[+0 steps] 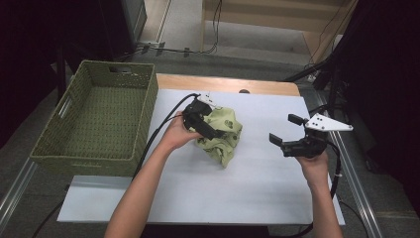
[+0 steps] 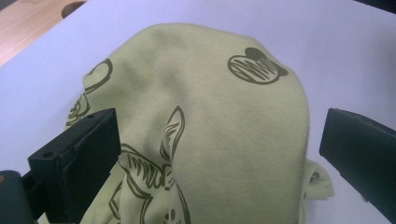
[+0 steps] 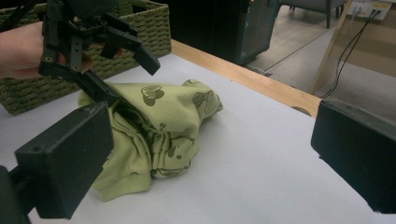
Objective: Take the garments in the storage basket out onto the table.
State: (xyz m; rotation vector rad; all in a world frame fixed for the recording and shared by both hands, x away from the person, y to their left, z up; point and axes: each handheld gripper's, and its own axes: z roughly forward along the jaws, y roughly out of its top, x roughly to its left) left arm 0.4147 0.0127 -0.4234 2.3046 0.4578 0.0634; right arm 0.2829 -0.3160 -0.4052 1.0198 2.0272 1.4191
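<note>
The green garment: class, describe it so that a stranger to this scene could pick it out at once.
Start at the white table top, with a woven green basket at its left edge. Just right of the basket, near the table's middle, lies the crumpled garment, with the left gripper open around it. It is the one soft thing there: pale green cloth printed with dark line drawings.

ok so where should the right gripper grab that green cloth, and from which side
Probably the thick rolled hem at the low end of the green cloth, nearest the right gripper. Coming in low from the person's right looks best: that fold bulges off the table and faces the open jaws, while the left gripper already straddles the top of the bundle.
</note>
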